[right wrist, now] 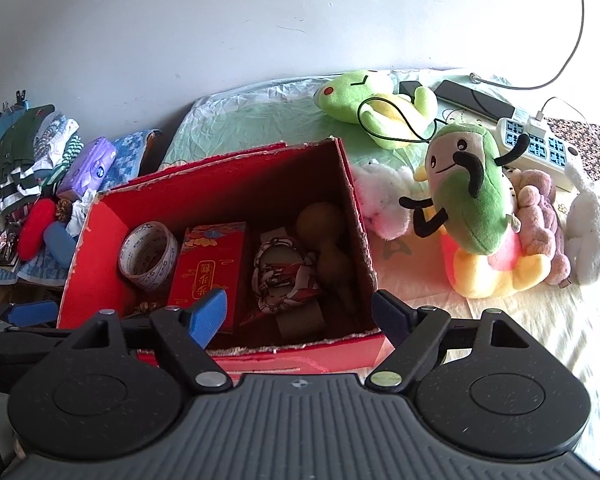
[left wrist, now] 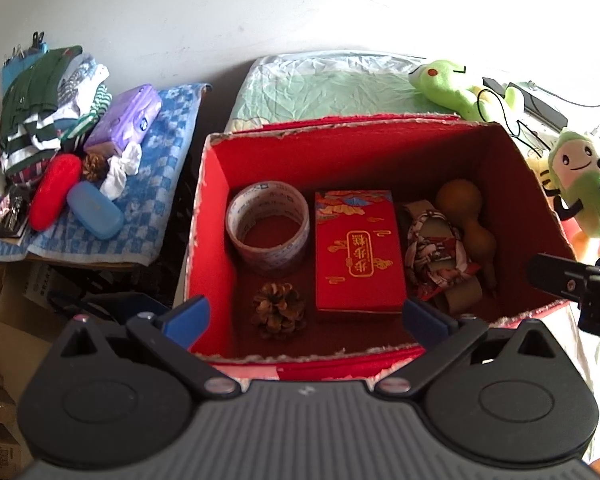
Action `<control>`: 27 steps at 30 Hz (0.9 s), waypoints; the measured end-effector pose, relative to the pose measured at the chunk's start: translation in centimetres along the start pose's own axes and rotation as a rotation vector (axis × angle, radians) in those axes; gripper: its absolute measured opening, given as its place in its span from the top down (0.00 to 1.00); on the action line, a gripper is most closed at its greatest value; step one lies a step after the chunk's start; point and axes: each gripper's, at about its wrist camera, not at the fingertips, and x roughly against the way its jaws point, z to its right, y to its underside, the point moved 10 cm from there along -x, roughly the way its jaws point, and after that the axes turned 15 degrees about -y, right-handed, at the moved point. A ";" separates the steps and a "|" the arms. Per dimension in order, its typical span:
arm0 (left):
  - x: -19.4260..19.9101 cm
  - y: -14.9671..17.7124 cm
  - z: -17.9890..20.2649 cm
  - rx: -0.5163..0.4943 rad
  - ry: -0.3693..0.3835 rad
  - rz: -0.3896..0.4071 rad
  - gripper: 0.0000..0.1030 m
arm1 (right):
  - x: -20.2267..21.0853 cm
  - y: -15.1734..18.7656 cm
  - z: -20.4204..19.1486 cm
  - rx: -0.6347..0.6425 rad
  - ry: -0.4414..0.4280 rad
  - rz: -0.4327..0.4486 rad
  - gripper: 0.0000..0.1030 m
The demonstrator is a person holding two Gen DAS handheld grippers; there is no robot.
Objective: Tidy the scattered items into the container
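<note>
Left wrist view shows my left tool (left wrist: 306, 314) spread wide and carrying nothing, hanging above the near rim of the red box (left wrist: 208, 216). Right wrist view shows my right tool (right wrist: 300, 312) equally wide and bare, over the same near wall.

Already in the box, as the left view has them: a tape roll (left wrist: 267, 226) at 9 o'clock, a pine cone (left wrist: 278, 310) just in front of it, a red packet (left wrist: 358, 250) in the middle, a patterned cloth band (left wrist: 436, 256) and a brown gourd (left wrist: 466, 220) at 3 o'clock.

I judge the job part done. On the blue checked towel (left wrist: 168, 168), away at 9 o'clock from the box, lie a red case (left wrist: 54, 192), a blue case (left wrist: 94, 210), a second pine cone (left wrist: 94, 166) and a purple tissue pack (left wrist: 124, 120).

Risks from here, as I see them:
- Both tools crowd one rim; if I swing either outward carelessly, they could knock together or shove the box.
- The cases touch each other, so a wide grab may pinch both or skid the smooth shells off the towel's edge.
- The folded clothes (left wrist: 32, 112) lean behind that clutter and could topple if bumped.
- A black cable (right wrist: 396, 120) loops over the frog plush (right wrist: 364, 96) at 1 o'clock; lifting the toy could drag it.
</note>
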 end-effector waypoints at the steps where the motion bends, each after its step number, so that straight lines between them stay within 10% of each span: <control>1: -0.1 -0.3 -0.1 0.002 -0.007 0.005 0.01 | -0.1 -0.2 0.0 -0.005 -0.002 0.003 0.20; 27: -2.1 -2.0 -1.7 0.031 -0.054 0.004 0.01 | -2.4 -2.0 -1.3 0.032 0.023 0.008 0.18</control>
